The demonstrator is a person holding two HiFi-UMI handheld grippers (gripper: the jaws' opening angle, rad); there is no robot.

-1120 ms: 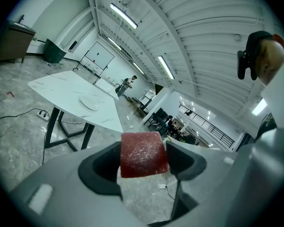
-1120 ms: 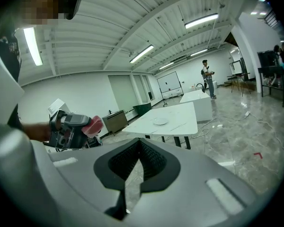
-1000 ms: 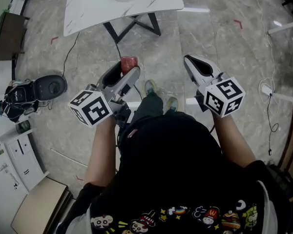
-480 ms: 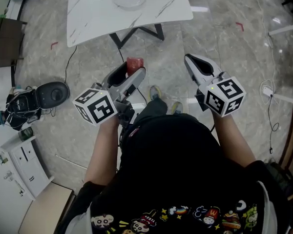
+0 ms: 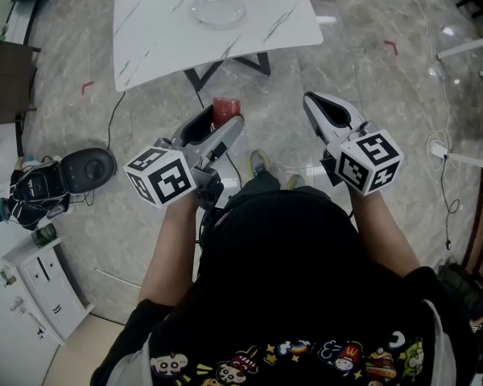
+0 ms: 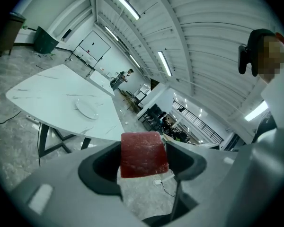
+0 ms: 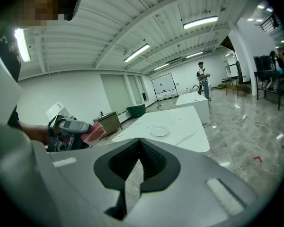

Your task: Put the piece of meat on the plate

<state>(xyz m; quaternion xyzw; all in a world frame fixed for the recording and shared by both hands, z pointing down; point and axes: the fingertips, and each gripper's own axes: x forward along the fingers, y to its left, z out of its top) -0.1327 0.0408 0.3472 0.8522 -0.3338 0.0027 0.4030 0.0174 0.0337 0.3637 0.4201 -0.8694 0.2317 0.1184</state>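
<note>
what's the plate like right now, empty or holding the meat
Empty: the plate sits bare on the table; the meat is clamped in the left gripper.

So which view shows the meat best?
Left gripper view: the meat fills the centre, clamped between the jaws. Head view shows it small, from above; right gripper view catches only a pink edge.

A white marble table [image 5: 153, 39] stands on grey floor [image 5: 306, 79], a black round device [image 5: 88, 167] nearby.

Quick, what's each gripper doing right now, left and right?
Left gripper: closed, holding the piece of meat.
Right gripper: closed, holding nothing.
</note>
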